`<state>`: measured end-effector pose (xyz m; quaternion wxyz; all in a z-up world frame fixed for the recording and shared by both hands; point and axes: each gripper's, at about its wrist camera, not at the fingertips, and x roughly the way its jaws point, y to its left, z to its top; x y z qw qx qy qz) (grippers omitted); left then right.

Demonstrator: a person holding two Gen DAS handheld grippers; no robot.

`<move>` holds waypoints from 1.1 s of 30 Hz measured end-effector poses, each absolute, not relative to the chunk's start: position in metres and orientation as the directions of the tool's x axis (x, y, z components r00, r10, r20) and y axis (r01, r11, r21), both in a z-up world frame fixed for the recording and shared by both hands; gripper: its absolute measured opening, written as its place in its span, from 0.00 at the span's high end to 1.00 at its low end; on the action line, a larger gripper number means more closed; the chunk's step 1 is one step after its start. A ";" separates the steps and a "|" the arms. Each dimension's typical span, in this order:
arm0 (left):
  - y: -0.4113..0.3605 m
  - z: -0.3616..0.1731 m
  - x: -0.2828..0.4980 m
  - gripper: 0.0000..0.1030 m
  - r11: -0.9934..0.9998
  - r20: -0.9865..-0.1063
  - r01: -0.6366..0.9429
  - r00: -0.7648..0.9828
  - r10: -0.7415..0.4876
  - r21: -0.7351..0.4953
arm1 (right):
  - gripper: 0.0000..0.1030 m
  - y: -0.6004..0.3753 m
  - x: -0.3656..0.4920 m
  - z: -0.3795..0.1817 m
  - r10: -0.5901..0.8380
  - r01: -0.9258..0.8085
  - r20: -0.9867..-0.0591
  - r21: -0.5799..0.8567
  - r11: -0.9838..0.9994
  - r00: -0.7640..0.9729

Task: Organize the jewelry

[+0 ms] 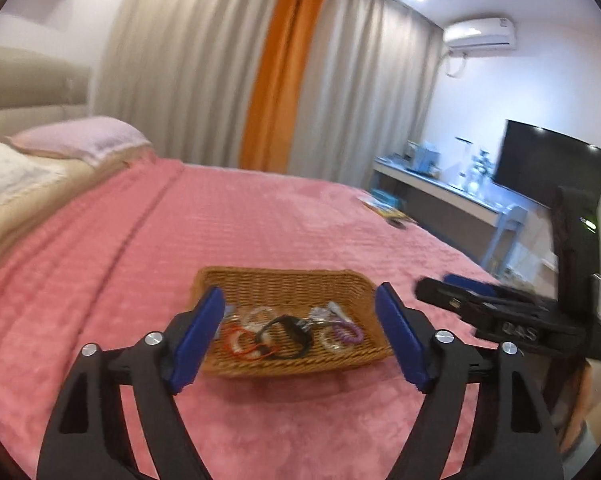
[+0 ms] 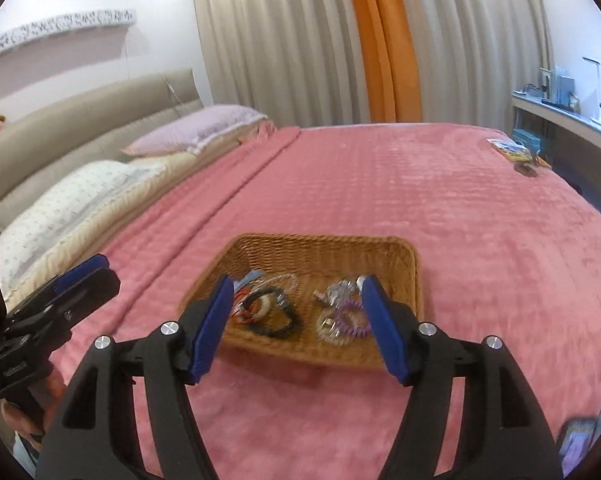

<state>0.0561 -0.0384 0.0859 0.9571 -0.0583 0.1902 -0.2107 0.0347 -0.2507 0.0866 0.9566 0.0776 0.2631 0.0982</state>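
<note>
Before us a pink bed [image 2: 440, 208], basket [image 2: 324, 248] of blurred, tangled jewelry [image 2: 268, 312] mid-bed, pillows [image 2: 196, 128] behind, both hand-held grippers, left [image 1: 300, 336] and right [image 2: 296, 320], spread apart, empty, short of the basket.

Bed [image 2: 440, 200] covered with a pink quilted blanket [image 1: 260, 232], which carried a shallow wicker basket [image 2: 380, 248] near its front edge. A lilac pillow [image 2: 196, 128] and a white patterned pillow [image 2: 60, 200] lay at the head end. A few small flat items [image 2: 516, 152], too blurred to identify, rested near the far right edge.
</note>
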 end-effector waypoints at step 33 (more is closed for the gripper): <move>-0.034 -0.006 0.008 0.20 0.986 -0.360 0.144 0.918 -0.166 -0.088 | 0.37 -0.230 -0.020 -0.002 0.001 0.001 -0.405 0.003 1.000 0.914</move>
